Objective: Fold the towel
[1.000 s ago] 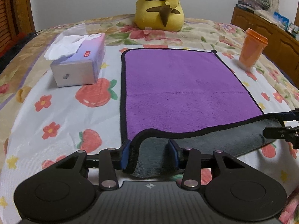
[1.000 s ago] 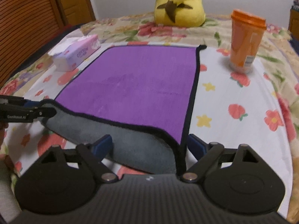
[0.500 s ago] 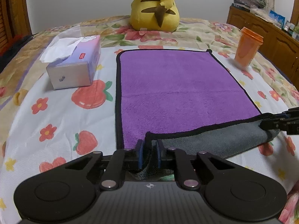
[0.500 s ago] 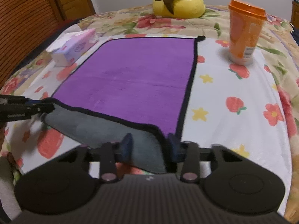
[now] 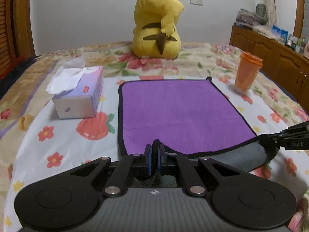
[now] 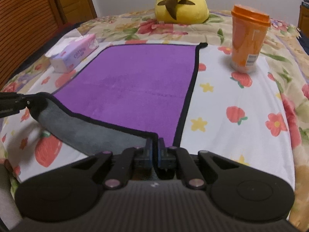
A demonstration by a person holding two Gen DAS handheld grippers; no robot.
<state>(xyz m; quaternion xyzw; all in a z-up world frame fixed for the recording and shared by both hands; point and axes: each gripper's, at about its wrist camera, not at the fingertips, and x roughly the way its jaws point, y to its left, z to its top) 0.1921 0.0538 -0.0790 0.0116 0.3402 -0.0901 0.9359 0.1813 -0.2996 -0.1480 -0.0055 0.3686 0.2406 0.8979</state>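
Left gripper: the black two-finger left gripper (image 5: 154, 157) has its blue-padded jaws pressed together on the near left corner of the towel; it also shows at 9 o'clock in the right wrist view (image 6: 29, 102).
Right gripper: the black two-finger right gripper (image 6: 155, 148) is likewise pinched closed on the near right corner; in the left wrist view it enters at 3 o'clock (image 5: 270, 140), clamped on the same hem.
Towel look: the purple plush towel with black piping and a grey underside (image 5: 173, 112) (image 6: 135, 81) lies mostly flat, purple face up; the near edge is raised between the two grippers, so a grey band of underside shows beneath the black hem.
Towel place: it sits in the middle of the white bedspread printed with strawberries and flowers (image 5: 63, 141) (image 6: 231, 100), its far edge toward 12 o'clock.
Neighbours: a lilac cardboard tissue box with white tissue sticking out (image 5: 79, 100) (image 6: 73, 56) lies at 10 o'clock, apart from the towel; an orange lidded plastic cup (image 5: 247, 71) (image 6: 248, 40) stands upright at 2 o'clock; a yellow plush toy with brown stripes (image 5: 158, 23) (image 6: 181, 3) sits at 12 o'clock, back turned.
Hidden: the gripped corners vanish between the pads and behind each gripper body; the plush toy's head is cut off in the right wrist view.
Hard to read: items on the brown wooden cabinet (image 5: 270, 52) at 2 o'clock are too small to identify.
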